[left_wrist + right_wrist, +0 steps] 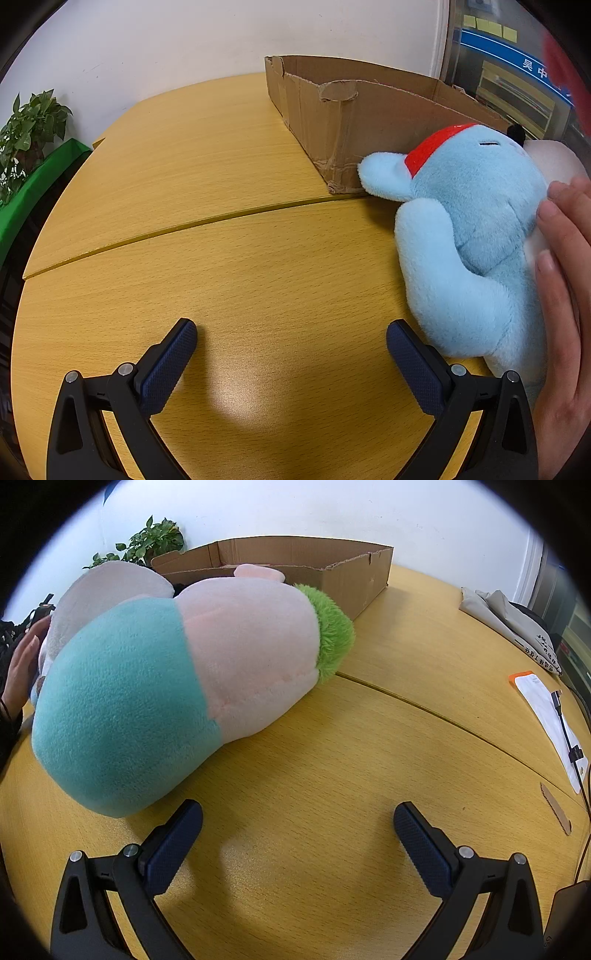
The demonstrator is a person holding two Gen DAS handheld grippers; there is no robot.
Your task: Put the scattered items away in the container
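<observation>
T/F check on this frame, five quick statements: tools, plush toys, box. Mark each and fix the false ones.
1. The left tool is open. True.
2. The right tool is shut on the teal-and-pink plush. False: it is open and holds nothing; the plush lies on the table ahead of it.
3. The blue plush wears a red collar. True.
4. The blue plush is inside the cardboard box. False: it lies on the table beside the box.
5. A bare hand touches the blue plush. True.
</observation>
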